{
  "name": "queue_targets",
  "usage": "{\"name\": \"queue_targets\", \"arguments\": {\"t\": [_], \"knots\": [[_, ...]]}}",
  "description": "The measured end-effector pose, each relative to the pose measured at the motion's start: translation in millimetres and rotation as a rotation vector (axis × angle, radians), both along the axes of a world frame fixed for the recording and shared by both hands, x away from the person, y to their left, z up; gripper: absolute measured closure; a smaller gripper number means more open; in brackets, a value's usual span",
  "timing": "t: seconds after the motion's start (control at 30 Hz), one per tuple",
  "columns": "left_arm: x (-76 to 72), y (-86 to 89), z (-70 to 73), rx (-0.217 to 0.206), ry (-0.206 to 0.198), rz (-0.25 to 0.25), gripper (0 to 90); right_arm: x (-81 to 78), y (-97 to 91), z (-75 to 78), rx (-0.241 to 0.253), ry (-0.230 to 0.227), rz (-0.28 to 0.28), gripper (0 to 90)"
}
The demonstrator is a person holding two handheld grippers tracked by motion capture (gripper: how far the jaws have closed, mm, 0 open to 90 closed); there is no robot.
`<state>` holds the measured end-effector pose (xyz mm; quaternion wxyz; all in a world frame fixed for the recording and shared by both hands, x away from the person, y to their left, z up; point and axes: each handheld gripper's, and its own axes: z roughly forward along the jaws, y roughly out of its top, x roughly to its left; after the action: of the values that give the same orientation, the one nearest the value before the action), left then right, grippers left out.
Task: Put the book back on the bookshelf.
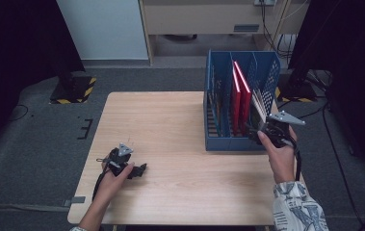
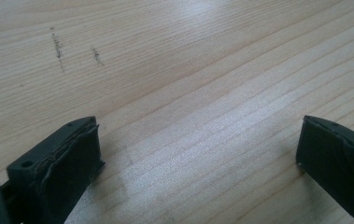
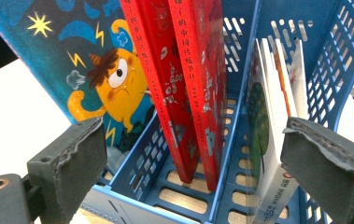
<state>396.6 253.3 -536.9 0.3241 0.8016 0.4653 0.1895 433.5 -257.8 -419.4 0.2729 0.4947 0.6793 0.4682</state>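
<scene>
The right gripper (image 3: 193,163) stood wide open, empty, before the blue rack (image 3: 240,93); two red books (image 3: 184,84) stood upright just beyond, between its jaws. The left gripper (image 2: 198,154) gaped empty over the table (image 2: 188,70).

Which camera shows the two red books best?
The right gripper view: the red books stand close up, leaning in the blue file rack's middle slot, with gold writing on their spines. The high view shows the red books small and far off. The left gripper view shows wooden table.

Black tongs (image 1: 268,133) with grey three-cornered plates and trailing black cables; a white patterned sleeve (image 1: 296,208).
</scene>
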Motion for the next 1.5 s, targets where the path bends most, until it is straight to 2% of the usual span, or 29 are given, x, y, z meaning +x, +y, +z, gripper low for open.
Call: {"name": "queue_targets", "arguments": {"t": [0.3,0.87,1.5], "knots": [[0.0,0.0,0.0,0.000,0.000,0.000,0.0,-6.6,4.1,-0.1,-0.005,0.007,0.021,7.3],[0.0,-0.1,0.0,0.000,0.000,0.001,0.0,-17.1,18.7,-9.4,-0.030,0.034,0.073,7.0],[-0.2,0.0,0.0,0.002,0.000,-0.001,0.0,-30.3,46.4,-17.1,-0.067,0.071,0.160,7.2]]}}
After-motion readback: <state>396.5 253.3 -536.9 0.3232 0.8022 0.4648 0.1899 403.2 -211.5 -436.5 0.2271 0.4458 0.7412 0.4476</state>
